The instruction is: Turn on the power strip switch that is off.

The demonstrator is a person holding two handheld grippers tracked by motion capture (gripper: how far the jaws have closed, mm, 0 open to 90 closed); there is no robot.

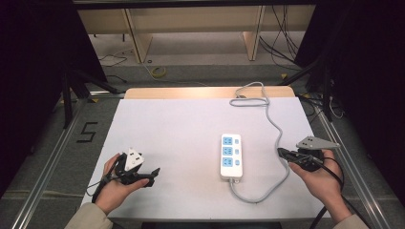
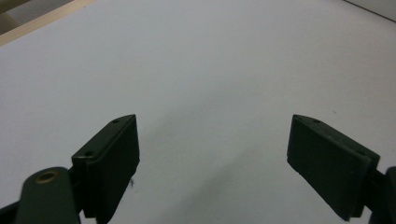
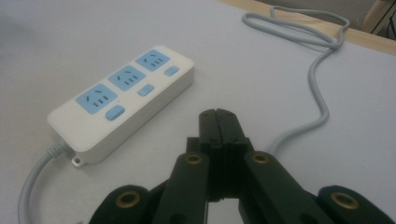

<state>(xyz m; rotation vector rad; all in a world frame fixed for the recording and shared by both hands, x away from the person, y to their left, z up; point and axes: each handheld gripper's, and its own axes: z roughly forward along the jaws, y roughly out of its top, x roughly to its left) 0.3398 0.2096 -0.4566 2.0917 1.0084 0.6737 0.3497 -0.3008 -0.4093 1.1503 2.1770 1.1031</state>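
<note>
left gripper: black jaws, flat rectangular pads w/ tiny screws, brass rivet | right gripper: black, grey three-cornered plate, black cable | sleeves: beige

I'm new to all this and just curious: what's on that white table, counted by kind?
Power strip, white with blue sockets: 1
Grey cable trailing from it: 1
Hand-held grippers: 2, the left gripper open, the right gripper shut
Blue sockets on the strip: 3
Total, sockets aside: 4
</note>
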